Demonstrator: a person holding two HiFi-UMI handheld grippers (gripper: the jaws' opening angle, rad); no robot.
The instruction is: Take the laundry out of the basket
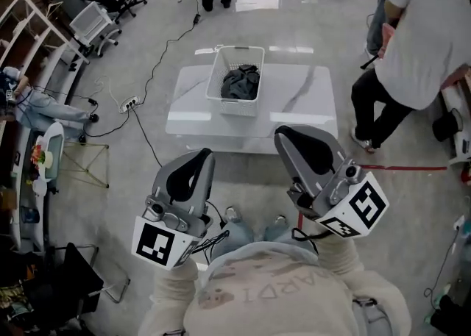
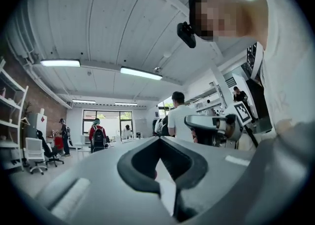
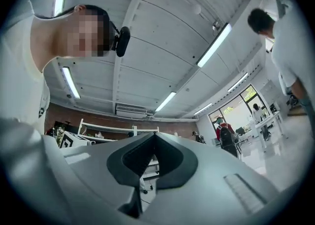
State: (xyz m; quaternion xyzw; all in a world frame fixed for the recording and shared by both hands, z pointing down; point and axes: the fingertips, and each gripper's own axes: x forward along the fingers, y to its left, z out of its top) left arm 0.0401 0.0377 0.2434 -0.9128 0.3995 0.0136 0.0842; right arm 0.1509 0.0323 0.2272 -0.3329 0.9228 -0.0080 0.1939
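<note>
Fingers [image 2: 134,166] shut tight, empty, on left gripper [image 1: 203,154] & right gripper [image 1: 284,131], near; basket [image 1: 218,71] w/ dark laundry [image 1: 241,83] on far table [image 1: 296,104].

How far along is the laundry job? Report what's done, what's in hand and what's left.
Done: nothing that shows; the dark clothes sit in the white basket on the table, with none lying outside it. In hand: nothing; the left tool and right tool are both shut and empty, held close to the person's body, short of the table. Left: reach the basket and lift every piece out.
</note>
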